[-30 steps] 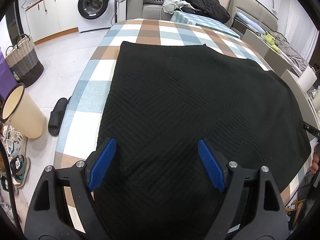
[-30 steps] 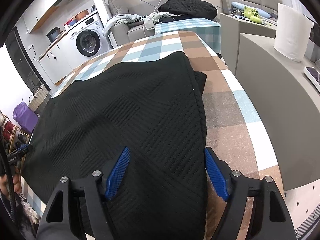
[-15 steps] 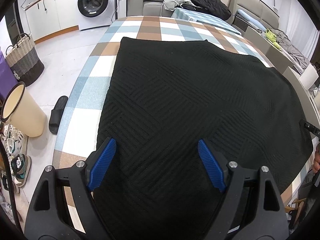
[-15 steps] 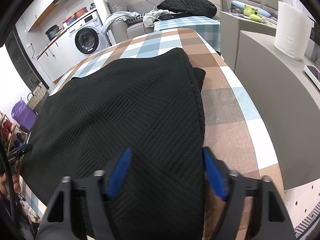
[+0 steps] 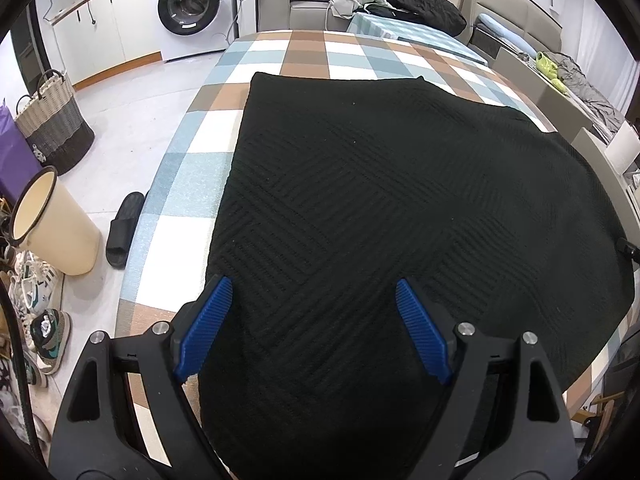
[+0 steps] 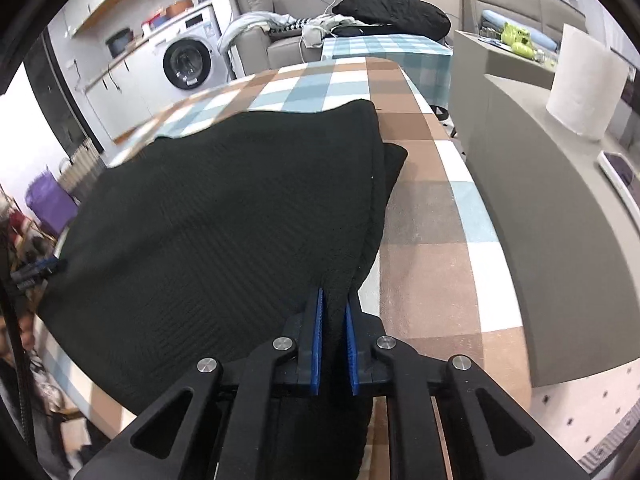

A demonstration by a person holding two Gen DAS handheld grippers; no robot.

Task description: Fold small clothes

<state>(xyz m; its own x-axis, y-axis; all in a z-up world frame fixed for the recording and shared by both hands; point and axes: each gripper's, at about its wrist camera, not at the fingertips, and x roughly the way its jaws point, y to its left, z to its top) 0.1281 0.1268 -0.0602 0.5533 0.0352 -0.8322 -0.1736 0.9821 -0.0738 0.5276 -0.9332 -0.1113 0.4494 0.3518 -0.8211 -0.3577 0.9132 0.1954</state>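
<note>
The right tool (image 6: 333, 328) is closing, its blue pads pinching the near edge of the black garment (image 6: 224, 216). The left tool (image 5: 314, 320) stands wide apart over that cloth, gripping nothing. The garment lies flat on the checked desk (image 5: 304, 52).

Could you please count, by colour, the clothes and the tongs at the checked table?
Black: 1, the knit garment lying flat on the checked tablecloth.
Black with blue pads: 2, the left tongs, open over the garment's near edge, and the right tongs, closing on the garment's near right edge.
Total: 3.
</note>
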